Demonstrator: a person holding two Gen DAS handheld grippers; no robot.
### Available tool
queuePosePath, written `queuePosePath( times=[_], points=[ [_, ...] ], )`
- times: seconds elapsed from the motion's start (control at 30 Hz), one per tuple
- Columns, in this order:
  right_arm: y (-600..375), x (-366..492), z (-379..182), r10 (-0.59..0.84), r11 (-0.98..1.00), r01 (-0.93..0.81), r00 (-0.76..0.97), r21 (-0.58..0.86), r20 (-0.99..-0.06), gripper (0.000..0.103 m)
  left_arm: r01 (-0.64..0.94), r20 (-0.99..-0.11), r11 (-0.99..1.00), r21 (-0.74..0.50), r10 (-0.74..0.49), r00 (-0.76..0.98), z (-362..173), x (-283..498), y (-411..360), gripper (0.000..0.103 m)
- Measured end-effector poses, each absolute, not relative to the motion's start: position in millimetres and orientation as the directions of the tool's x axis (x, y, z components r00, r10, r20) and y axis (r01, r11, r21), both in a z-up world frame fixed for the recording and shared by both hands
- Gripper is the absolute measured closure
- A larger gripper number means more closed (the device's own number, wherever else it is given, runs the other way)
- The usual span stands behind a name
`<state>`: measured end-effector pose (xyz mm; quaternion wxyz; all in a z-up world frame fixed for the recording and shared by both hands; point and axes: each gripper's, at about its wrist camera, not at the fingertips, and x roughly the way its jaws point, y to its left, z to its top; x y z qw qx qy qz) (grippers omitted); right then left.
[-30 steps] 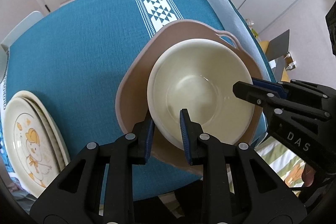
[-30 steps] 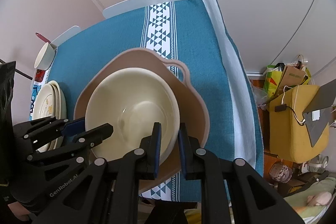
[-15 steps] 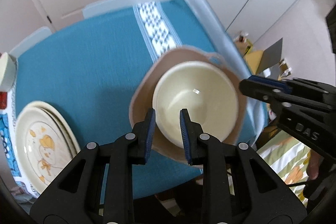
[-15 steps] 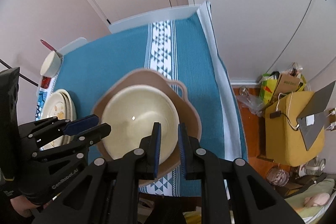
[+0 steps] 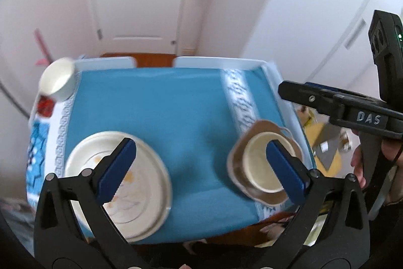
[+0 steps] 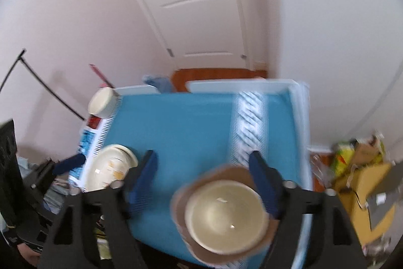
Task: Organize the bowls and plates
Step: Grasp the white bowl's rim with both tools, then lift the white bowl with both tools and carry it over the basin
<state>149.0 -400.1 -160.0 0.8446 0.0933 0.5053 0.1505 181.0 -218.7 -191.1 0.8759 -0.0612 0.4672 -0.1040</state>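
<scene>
Left wrist view shows the change plainly: a second ago both pairs of tongs were pinched on the rim of the cream bowl [image 5: 264, 163]; now the left tongs [image 5: 199, 165] stand wide apart and empty, lifted well above the bench [image 5: 176, 112]. The right tongs [image 6: 204, 175] have likewise spread wide and drawn up, holding nothing. The bowl has been let go and sits nested in the tan handled bowl [image 5: 238, 168] near the right front corner of the blue cloth. I'd judge that nesting step finished.

Both bowls rest upright, mouths up. Being round, the cream one has no long axis; the tan one's loop handle [image 5: 286, 130] points away toward the far right edge of the bench.

Well apart on the left lies the stack of plates [image 5: 151, 183], face up with an orange print. A small cream cup [image 5: 56, 82] stands at the far left corner; it may be what remains to gather.
</scene>
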Motion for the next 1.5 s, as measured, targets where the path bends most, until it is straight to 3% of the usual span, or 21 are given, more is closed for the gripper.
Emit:
queuePosePath(
  times=[0.07,0.23,0.53,0.8,0.87,0.9,1.0,1.13,1.27,1.33,1.5],
  points=[
    [-377.0,161.8,-155.0,0.378,0.925,-0.206,0.438,0.319,-0.816,0.014,0.063,-0.806,0.975,-0.212,-0.21,0.553,-189.4,182.5,-189.9,0.0],
    [-312.0,196.8,-146.2,0.457,0.881,-0.338,0.436,0.33,-0.775,0.001,-0.088,-0.797,0.968,-0.233,-0.138,0.589,-180.1,196.7,-110.7,0.0],
    [-175.2,276.5,-146.4,0.531,0.804,-0.516,0.401,0.295,-0.747,0.001,-0.31,-0.79,0.898,-0.314,-0.066,0.61,-191.6,246.2,22.8,0.0],
    [-67.2,342.8,-217.8,0.459,0.767,-0.587,0.217,0.26,-0.862,0.001,-0.435,-0.818,0.819,-0.373,-0.07,0.571,-257.5,293.0,93.9,0.001],
    [-45.4,352.4,-241.2,0.429,0.762,-0.598,0.178,0.248,-0.886,0.001,-0.446,-0.824,0.805,-0.391,-0.091,0.559,-276.2,304.6,103.6,0.01],
    [-37.2,356.0,-251.9,0.424,0.756,-0.602,0.153,0.256,-0.893,0.002,-0.447,-0.826,0.799,-0.402,-0.106,0.553,-284.0,309.9,107.2,0.02],
    [-24.6,368.0,-279.5,0.403,0.76,-0.591,0.104,0.27,-0.909,0.008,-0.455,-0.842,0.794,-0.404,-0.128,0.524,-308.0,325.2,115.0,0.033],
    [-21.4,380.2,-301.3,0.428,0.756,-0.564,0.043,0.332,-0.903,0.028,-0.454,-0.852,0.794,-0.404,-0.145,0.503,-328.1,338.1,119.8,0.052],
    [-11.5,386.3,-315.6,0.425,0.748,-0.567,0.009,0.345,-0.905,0.049,-0.445,-0.861,0.805,-0.392,-0.15,0.486,-341.3,350.0,122.3,0.062],
    [-8.4,387.8,-320.9,0.429,0.744,-0.565,-0.005,0.357,-0.903,0.057,-0.453,-0.869,0.808,-0.377,-0.139,0.476,-346.1,353.3,123.6,0.076],
    [-5.1,389.0,-331.7,0.444,0.74,-0.555,-0.02,0.379,-0.896,0.082,-0.446,-0.862,0.808,-0.386,-0.144,0.486,-352.2,360.0,128.3,0.08]
  ],
)
